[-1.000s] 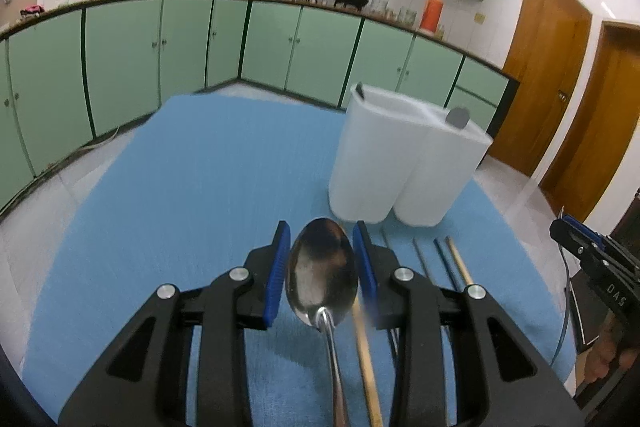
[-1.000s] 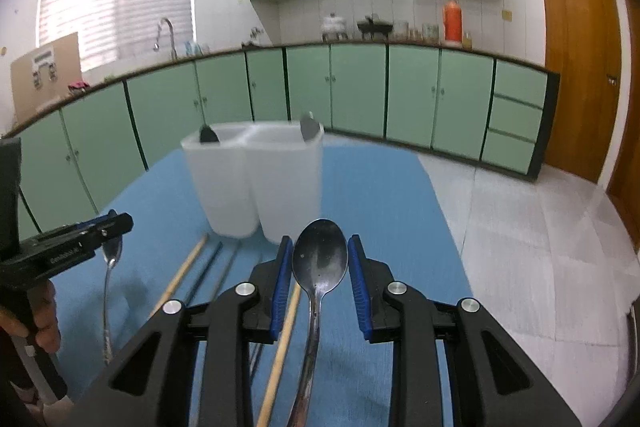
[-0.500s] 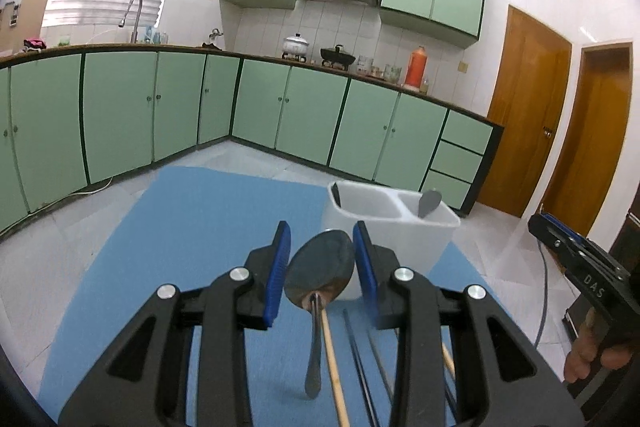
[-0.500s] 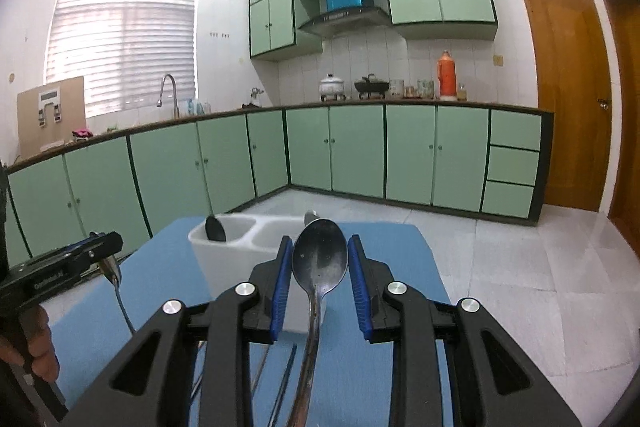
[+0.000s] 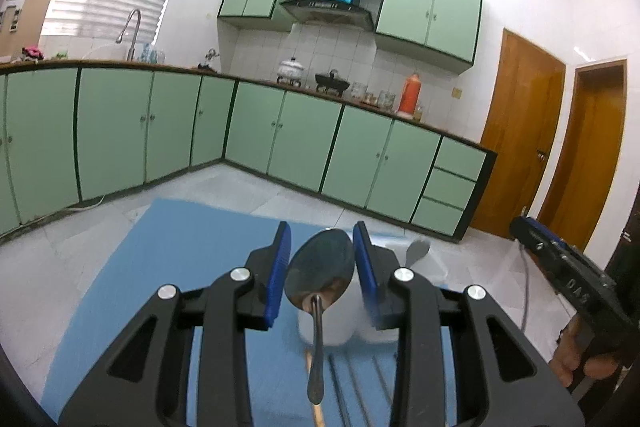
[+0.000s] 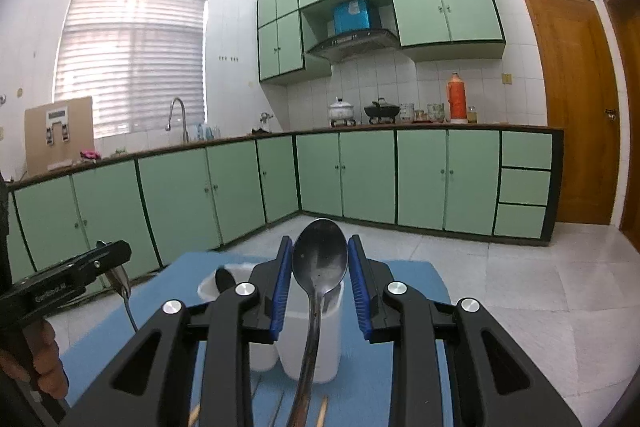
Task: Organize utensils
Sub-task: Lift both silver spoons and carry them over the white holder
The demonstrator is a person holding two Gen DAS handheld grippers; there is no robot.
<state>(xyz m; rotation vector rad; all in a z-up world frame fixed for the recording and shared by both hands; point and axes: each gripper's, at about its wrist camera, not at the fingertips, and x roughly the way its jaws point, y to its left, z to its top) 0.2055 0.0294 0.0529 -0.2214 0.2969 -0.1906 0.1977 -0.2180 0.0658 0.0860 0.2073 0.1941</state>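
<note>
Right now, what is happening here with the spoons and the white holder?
A person holds a gripper in each hand, and each one carries a metal spoon above the blue mat. The left gripper has its jaws closed on a spoon, bowl forward. The right gripper grips another spoon the same way. The white two-part holder stands just ahead and already contains utensils. Chopsticks lie on the mat.
</note>
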